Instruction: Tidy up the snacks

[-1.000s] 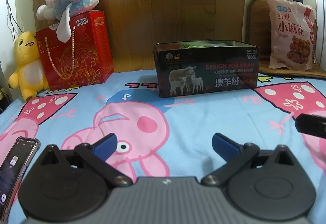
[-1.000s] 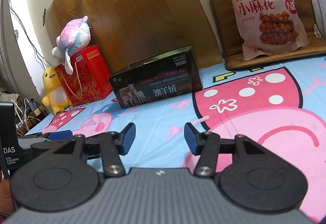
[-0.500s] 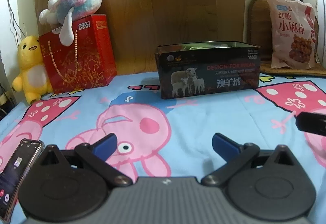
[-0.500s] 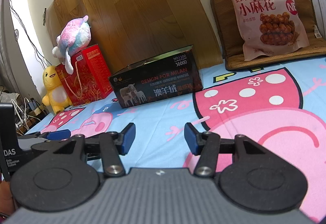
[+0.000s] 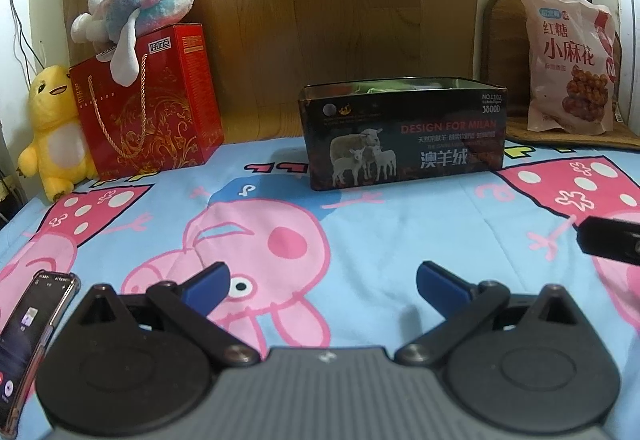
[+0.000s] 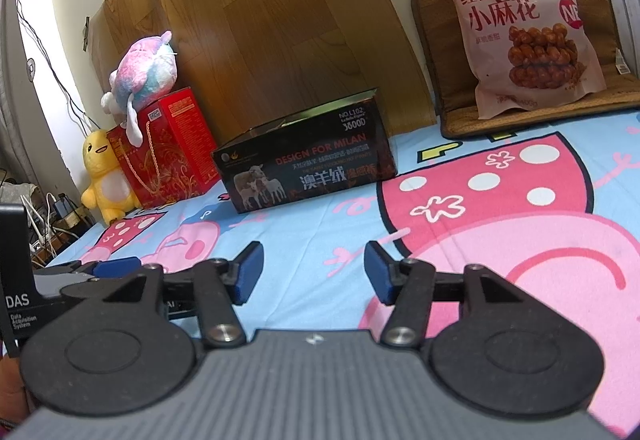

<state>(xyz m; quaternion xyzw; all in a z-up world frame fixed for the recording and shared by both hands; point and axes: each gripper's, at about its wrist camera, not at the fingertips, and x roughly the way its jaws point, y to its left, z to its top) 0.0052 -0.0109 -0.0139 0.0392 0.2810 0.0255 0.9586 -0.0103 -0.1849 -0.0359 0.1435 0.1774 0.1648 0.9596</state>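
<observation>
A black open-topped tin box (image 5: pixel 404 138) with sheep printed on it stands on the bed; something green shows inside. It also shows in the right wrist view (image 6: pixel 308 168). A pink snack bag (image 5: pixel 570 64) leans upright at the back right on a brown cushion (image 6: pixel 532 112); the bag fills the upper right of the right wrist view (image 6: pixel 524 16). My left gripper (image 5: pixel 323 284) is open and empty, low over the sheet, well short of the box. My right gripper (image 6: pixel 314 272) is open and empty too.
A red gift bag (image 5: pixel 148 100) with a pink plush (image 5: pixel 144 0) on top and a yellow plush (image 5: pixel 52 124) stand at the back left. A phone (image 5: pixel 28 336) lies at the left. A wooden board (image 5: pixel 340 0) leans behind the box. The left gripper's body (image 6: pixel 60 288) is beside the right.
The left wrist view has shifted slightly, so the box and toys sit a little further right and lower in frame. The right gripper has hardly moved. Both stay open.
</observation>
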